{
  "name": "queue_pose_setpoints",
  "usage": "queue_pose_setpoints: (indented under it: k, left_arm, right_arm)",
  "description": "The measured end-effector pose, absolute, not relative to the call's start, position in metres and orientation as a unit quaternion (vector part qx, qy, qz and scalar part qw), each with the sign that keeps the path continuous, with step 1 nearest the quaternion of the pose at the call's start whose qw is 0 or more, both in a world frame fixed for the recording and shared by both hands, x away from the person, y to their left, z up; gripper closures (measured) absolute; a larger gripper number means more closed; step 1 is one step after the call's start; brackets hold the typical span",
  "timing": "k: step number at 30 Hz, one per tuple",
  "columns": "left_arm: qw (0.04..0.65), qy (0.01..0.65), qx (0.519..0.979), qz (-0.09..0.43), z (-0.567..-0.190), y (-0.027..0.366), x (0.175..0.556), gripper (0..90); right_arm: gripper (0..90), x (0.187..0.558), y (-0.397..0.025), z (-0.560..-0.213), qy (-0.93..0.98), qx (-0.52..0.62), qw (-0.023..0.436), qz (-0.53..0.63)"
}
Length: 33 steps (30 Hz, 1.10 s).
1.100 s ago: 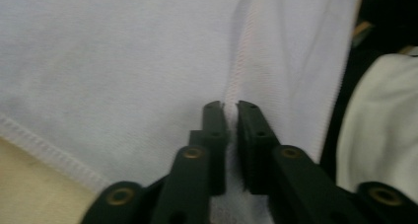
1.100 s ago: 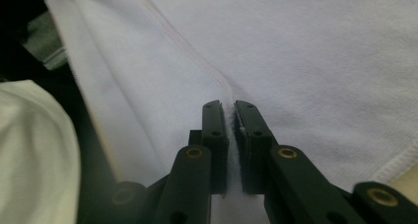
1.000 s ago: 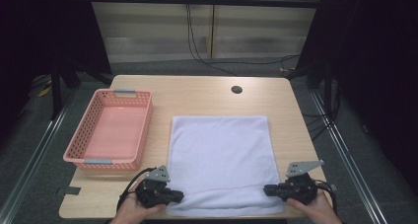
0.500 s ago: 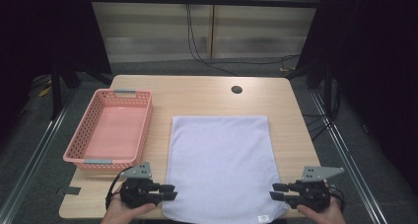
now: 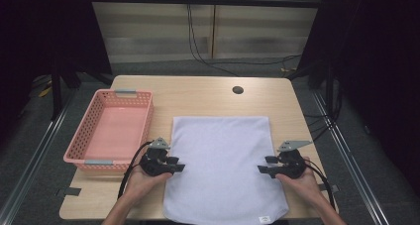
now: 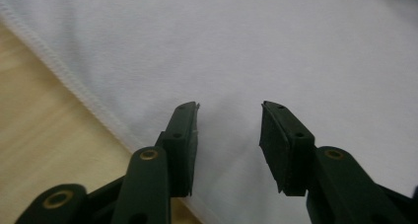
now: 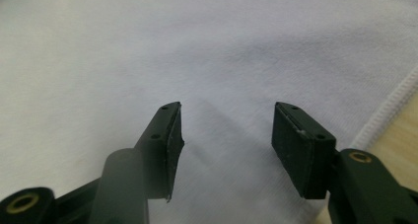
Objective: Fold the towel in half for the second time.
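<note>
Sitting empty, the pink plastic mesh basket (image 5: 111, 131) flanks a flat white cloth (image 5: 223, 165); left gripper (image 5: 177, 167) and right gripper (image 5: 261, 165) gape, holding nothing; hem stitching is visible in the gripper views.

High view forward-down over table (image 5: 208, 93); gripper views close on shared towel (image 5: 223, 160)
</note>
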<state>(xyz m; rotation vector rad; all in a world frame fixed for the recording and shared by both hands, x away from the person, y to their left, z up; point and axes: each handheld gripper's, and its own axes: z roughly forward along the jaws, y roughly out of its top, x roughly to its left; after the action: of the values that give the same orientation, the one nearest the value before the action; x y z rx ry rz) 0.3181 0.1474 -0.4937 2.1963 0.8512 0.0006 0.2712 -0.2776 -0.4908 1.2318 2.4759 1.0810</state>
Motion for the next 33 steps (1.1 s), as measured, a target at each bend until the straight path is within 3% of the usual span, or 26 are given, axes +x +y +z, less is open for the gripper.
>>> queue_pose_setpoints:
  k: [4,7,14,19,23,28,30,31,33]
  left_arm:
    - [0.386,0.298,0.872,0.032,-0.498,0.146,0.315,61.8]
    - [0.394,0.318,0.862,0.025,-0.499,0.148,0.312,65.3]
    - [0.387,0.299,0.872,0.013,-0.497,0.139,0.284,65.6]
    - [0.371,0.280,0.885,0.009,-0.493,0.130,0.260,68.9]
    - [0.371,0.283,0.884,-0.012,-0.493,0.134,0.249,82.3]
    - [0.372,0.278,0.885,-0.039,-0.492,0.137,0.238,83.6]
    - [0.372,0.278,0.885,-0.042,-0.490,0.139,0.235,73.5]
    - [0.381,0.276,0.882,-0.041,-0.487,0.141,0.239,68.3]
    - [0.396,0.287,0.872,-0.024,-0.481,0.143,0.251,61.8]
  right_arm:
    - [45.7,0.288,-0.265,-0.496,0.840,0.407,0.109,0.343]
    - [47.9,0.286,-0.263,-0.496,0.849,0.393,0.122,0.330]
    - [66.6,0.257,-0.278,-0.495,0.850,0.393,0.121,0.331]
    - [79.7,0.237,-0.288,-0.492,0.849,0.403,0.095,0.327]
    - [80.9,0.225,-0.289,-0.488,0.861,0.393,0.077,0.314]
    - [80.9,0.209,-0.288,-0.484,0.873,0.381,0.056,0.300]
    - [79.1,0.201,-0.286,-0.483,0.875,0.380,0.052,0.296]
    - [66.8,0.199,-0.288,-0.483,0.872,0.378,0.049,0.308]
    - [59.8,0.205,-0.293,-0.478,0.856,0.391,0.061,0.333]
